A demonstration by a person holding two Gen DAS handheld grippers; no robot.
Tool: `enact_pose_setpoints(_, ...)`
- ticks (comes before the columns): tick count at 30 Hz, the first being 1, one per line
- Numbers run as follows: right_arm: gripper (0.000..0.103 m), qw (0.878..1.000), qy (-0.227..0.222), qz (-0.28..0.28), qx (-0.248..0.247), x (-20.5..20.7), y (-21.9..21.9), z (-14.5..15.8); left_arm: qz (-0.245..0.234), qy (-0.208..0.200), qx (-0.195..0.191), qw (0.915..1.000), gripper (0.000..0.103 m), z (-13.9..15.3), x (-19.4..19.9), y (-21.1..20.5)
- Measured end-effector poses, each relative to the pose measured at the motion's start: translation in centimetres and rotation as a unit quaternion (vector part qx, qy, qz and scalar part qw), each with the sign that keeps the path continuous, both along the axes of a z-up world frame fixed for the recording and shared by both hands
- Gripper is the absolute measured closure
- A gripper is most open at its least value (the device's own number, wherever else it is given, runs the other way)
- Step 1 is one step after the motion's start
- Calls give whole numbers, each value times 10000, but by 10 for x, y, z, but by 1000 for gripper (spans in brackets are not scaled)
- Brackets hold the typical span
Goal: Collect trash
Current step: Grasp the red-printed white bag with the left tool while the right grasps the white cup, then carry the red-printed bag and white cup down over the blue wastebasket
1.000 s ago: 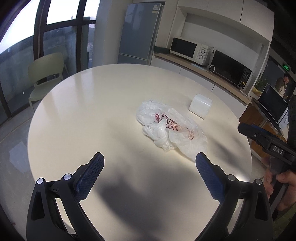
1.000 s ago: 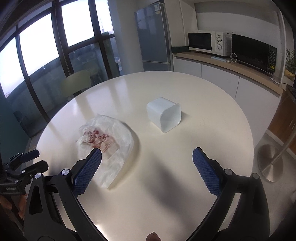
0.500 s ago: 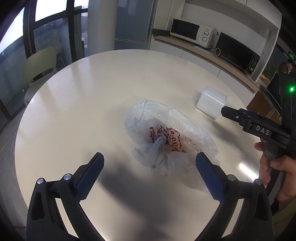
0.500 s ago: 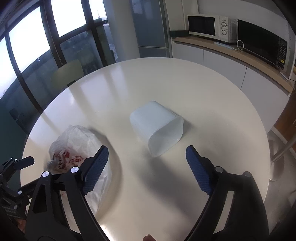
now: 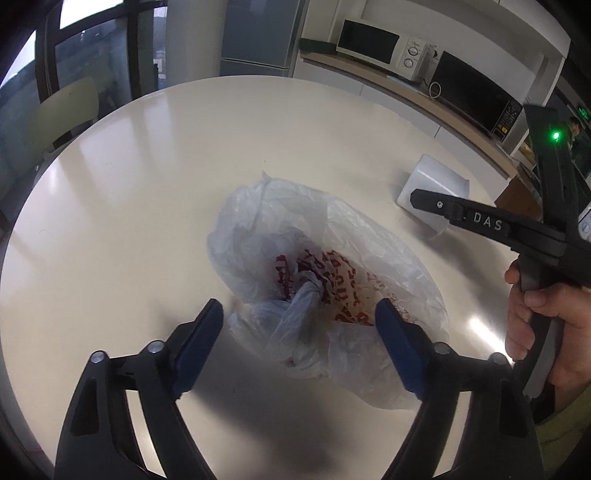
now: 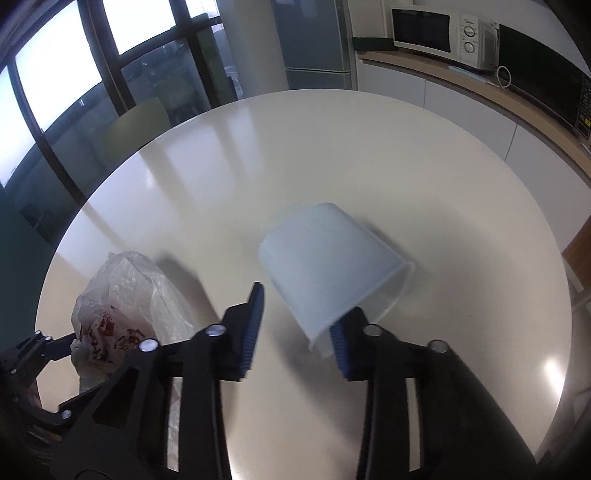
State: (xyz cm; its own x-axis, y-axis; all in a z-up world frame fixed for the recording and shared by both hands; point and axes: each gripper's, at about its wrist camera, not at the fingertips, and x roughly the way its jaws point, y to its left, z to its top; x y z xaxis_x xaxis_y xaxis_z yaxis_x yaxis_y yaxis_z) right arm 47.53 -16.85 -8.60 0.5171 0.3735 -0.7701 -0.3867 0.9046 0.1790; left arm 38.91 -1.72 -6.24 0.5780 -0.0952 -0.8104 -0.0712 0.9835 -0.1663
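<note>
A crumpled clear plastic bag (image 5: 317,280) with red print and a knotted top lies on the round cream table (image 5: 184,166). My left gripper (image 5: 299,332) is open, its blue pads on either side of the bag's knot, just above it. The bag also shows at the left of the right wrist view (image 6: 129,295). A white plastic tub (image 6: 332,266) lies tipped on its side mid-table. My right gripper (image 6: 297,325) is partly closed around the tub's rim end, its right pad touching the rim and its left pad just clear. The tub (image 5: 432,188) shows behind the right gripper in the left wrist view.
A counter (image 6: 480,77) with a white microwave (image 6: 439,33) and a black one runs along the right. A fridge (image 6: 314,44) stands at the back. A green chair (image 6: 136,125) sits beyond the table's far left edge by the windows.
Both grippers have moved forward and down. The left now straddles the bag's knot. The right has narrowed its jaws around the tub's rim end.
</note>
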Motion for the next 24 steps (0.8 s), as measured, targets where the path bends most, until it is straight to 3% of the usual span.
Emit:
enact_pose_setpoints(1,83,10000,-38,38,-20,-2,2,1,-3,19,26,10000,30,-1,2,0)
enact_pose_setpoints(3,96,9998,-127,134,-104,-7,7,3,-34,60,19,10000,46,-3,4,0)
enact_pose_setpoints(6,99,9992,-258,236,-204,-15,13,7,-102,42,6,9999,62,-4,1,0)
enact_pose_setpoints(8,99,9986,-339,312,-245,-23,17,10,-124,1,-7,9999,66,-3,-4,2)
enact_pose_setpoints(24,100,9977,-363,410,-396,-110,31,20,421,-607,264,9969,70,28,-96,46)
